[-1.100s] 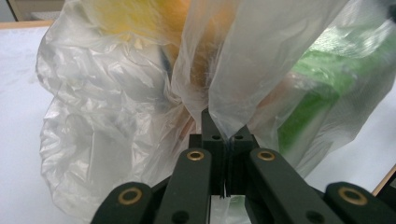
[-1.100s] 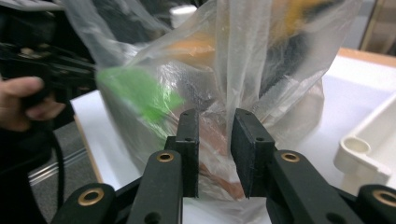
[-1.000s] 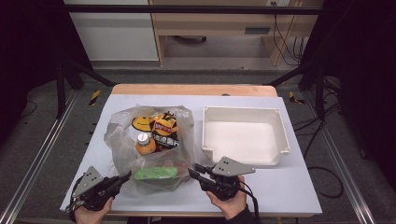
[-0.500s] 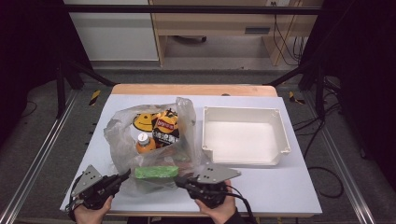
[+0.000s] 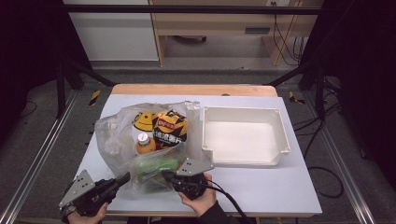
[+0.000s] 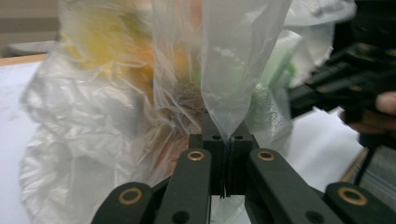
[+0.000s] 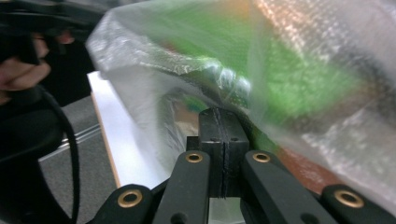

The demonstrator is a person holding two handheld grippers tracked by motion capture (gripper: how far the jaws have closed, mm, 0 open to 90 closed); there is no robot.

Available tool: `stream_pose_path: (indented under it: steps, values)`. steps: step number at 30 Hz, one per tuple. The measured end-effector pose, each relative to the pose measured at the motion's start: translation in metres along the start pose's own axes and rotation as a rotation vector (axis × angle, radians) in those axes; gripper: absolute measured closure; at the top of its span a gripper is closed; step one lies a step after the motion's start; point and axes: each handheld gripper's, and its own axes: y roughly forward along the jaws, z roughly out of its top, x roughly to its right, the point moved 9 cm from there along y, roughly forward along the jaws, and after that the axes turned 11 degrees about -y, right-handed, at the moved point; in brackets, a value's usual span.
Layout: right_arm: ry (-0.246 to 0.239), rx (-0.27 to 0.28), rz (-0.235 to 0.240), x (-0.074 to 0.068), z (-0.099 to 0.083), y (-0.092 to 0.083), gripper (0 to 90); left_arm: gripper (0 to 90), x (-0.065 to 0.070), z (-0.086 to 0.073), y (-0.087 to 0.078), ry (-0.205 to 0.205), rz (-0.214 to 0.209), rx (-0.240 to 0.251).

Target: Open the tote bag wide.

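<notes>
A clear plastic bag (image 5: 114, 140) lies on the white table (image 5: 261, 191). Inside it are an orange chips packet (image 5: 170, 128), an orange bottle (image 5: 145, 143), a green packet (image 5: 156, 165) and a yellow item (image 5: 142, 120). My left gripper (image 5: 125, 177) sits at the bag's front left corner. In the left gripper view, the left gripper (image 6: 227, 133) is shut on a fold of the bag's film (image 6: 233, 70). My right gripper (image 5: 164, 174) meets the bag's front edge by the green packet. In the right gripper view, the right gripper (image 7: 219, 116) is shut, with bag film (image 7: 154, 70) running from its tip.
An empty white tray (image 5: 243, 111) stands to the right of the bag. Both hands rest at the table's front edge. The right gripper's cable (image 5: 229, 203) trails off the front. Metal frame rails (image 5: 32, 168) run along both sides.
My right gripper moved left to the bag's front edge and its jaws closed there. The bag's near side shifted a little. The left gripper stayed where it was.
</notes>
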Motion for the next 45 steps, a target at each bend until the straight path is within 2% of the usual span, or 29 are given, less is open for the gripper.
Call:
stream_pose_path:
  steps: [3,5,8,12,15,17,18,20,21,22,24,25,26,28,31,32,33,34,35,40,41,45]
  values:
    - [0.002,-0.005,-0.004,0.002,-0.004,-0.002,88.2,89.1,0.000,-0.018,0.006,0.047,0.037,-0.087]
    - [0.007,0.000,0.001,0.002,-0.005,-0.006,85.9,89.0,-0.003,-0.024,0.010,0.043,0.051,-0.111]
    - [-0.003,0.007,-0.011,0.003,-0.005,-0.013,84.2,89.0,-0.006,-0.028,0.013,0.035,0.056,-0.133]
    - [0.002,0.052,-0.027,0.006,0.000,-0.040,79.1,88.8,-0.010,-0.037,0.018,0.029,0.064,-0.165]
    - [-0.003,0.074,-0.042,0.007,0.004,-0.051,74.8,88.6,-0.011,-0.037,0.019,0.029,0.067,-0.167]
    - [-0.004,0.105,-0.070,0.011,0.009,-0.063,66.2,88.4,-0.011,-0.038,0.019,0.031,0.067,-0.167]
    - [-0.001,0.133,-0.117,0.019,0.014,-0.075,60.8,88.3,-0.012,-0.038,0.019,0.029,0.068,-0.170]
    - [0.003,0.148,-0.153,0.026,0.017,-0.083,54.2,88.3,-0.013,-0.038,0.019,0.027,0.067,-0.173]
    - [0.003,0.148,-0.153,0.026,0.017,-0.083,54.2,88.3,-0.013,-0.038,0.019,0.027,0.067,-0.173]
    - [0.008,0.150,-0.202,0.035,0.018,-0.086,46.2,88.3,-0.013,-0.039,0.020,0.026,0.068,-0.174]
    - [0.009,0.154,-0.220,0.038,0.018,-0.086,44.1,88.3,-0.014,-0.039,0.020,0.025,0.070,-0.175]
    - [0.003,0.130,-0.251,0.046,0.015,-0.082,40.1,88.2,-0.015,-0.039,0.020,0.024,0.073,-0.176]
    - [0.007,0.118,-0.254,0.048,0.013,-0.081,40.0,88.2,-0.015,-0.039,0.020,0.024,0.073,-0.176]
    - [0.011,0.106,-0.247,0.050,0.010,-0.078,41.0,88.0,-0.017,-0.040,0.020,0.021,0.073,-0.178]
    - [0.021,0.054,-0.182,0.048,-0.004,-0.069,64.0,87.4,-0.019,-0.040,0.020,0.021,0.078,-0.181]
    - [0.021,0.054,-0.182,0.048,-0.004,-0.069,64.0,87.4,-0.019,-0.040,0.020,0.021,0.078,-0.181]
    - [0.014,0.026,-0.149,0.043,-0.010,-0.068,80.3,87.2,-0.020,-0.040,0.020,0.020,0.081,-0.181]
    - [0.014,0.026,-0.149,0.043,-0.010,-0.068,80.3,87.2,-0.020,-0.040,0.020,0.020,0.081,-0.181]
    - [0.018,0.011,-0.127,0.040,-0.016,-0.068,88.8,87.2,-0.021,-0.041,0.020,0.023,0.087,-0.185]
    - [0.041,-0.030,-0.113,0.040,-0.030,-0.067,90.0,87.2,-0.026,-0.045,0.021,0.011,0.111,-0.211]
    - [0.047,-0.054,-0.124,0.043,-0.038,-0.065,90.0,86.9,-0.029,-0.047,0.022,0.006,0.120,-0.221]
    - [0.054,-0.092,-0.144,0.047,-0.050,-0.061,90.0,85.6,-0.033,-0.050,0.023,-0.004,0.131,-0.232]
